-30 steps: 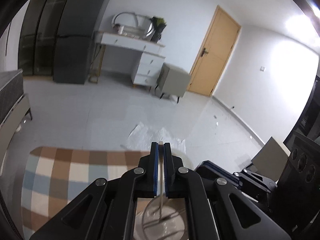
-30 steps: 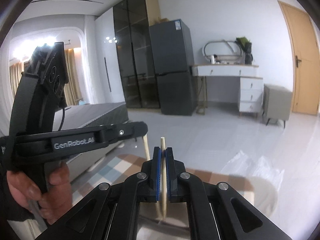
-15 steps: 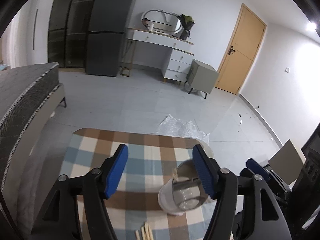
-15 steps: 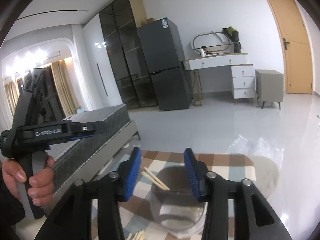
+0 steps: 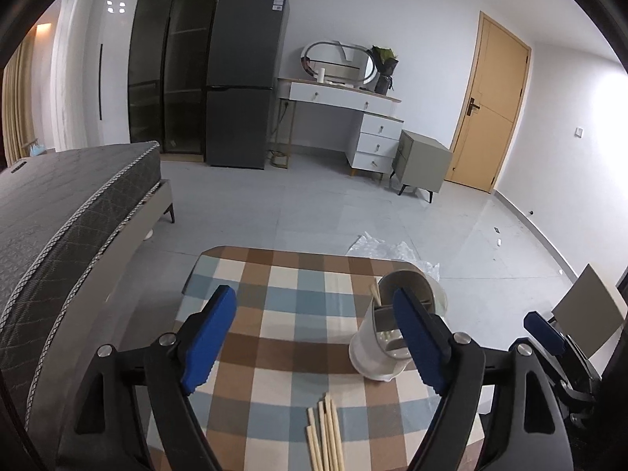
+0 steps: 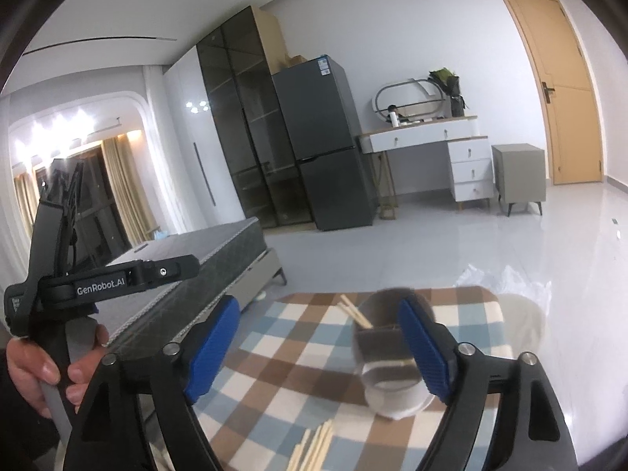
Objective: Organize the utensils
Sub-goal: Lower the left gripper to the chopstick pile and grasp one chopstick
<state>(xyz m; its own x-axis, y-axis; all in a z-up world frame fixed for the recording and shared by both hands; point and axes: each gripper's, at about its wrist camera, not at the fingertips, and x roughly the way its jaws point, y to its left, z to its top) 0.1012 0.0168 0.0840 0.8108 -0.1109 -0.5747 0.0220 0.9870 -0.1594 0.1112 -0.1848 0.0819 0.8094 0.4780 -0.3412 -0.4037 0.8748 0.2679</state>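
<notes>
Legible writing: "GenRobot.AI" in white on the black body of the left gripper (image 6: pixel 129 280), seen from the right wrist view, held in a bare hand (image 6: pixel 47 369). A small blue-and-white label sits at the top corner of the dark grey fridge (image 5: pixel 243 94); its text is too small to read.

Landmark: the utensil holder (image 5: pixel 392 337), a white cylindrical cup with a grey inner divider, standing upright on the checked tablecloth (image 5: pixel 282 314). The cloth is woven-looking, in brown, blue and cream squares.

Inside the holder, wooden chopstick ends (image 5: pixel 375 294) lean out over its left rim. A loose bundle of pale wooden chopsticks (image 5: pixel 324 435) lies flat on the cloth, in front of the holder and slightly to its left, apart from it.

Left gripper, own view (image 5: pixel 314 337): jaws spread wide, nothing between the ribbed blue pads; the right pad overlaps the holder in the picture.

Right gripper (image 6: pixel 320 347): jaws spread wide, empty, pads blue and ribbed. The holder appears blurred just behind its right pad.
</notes>
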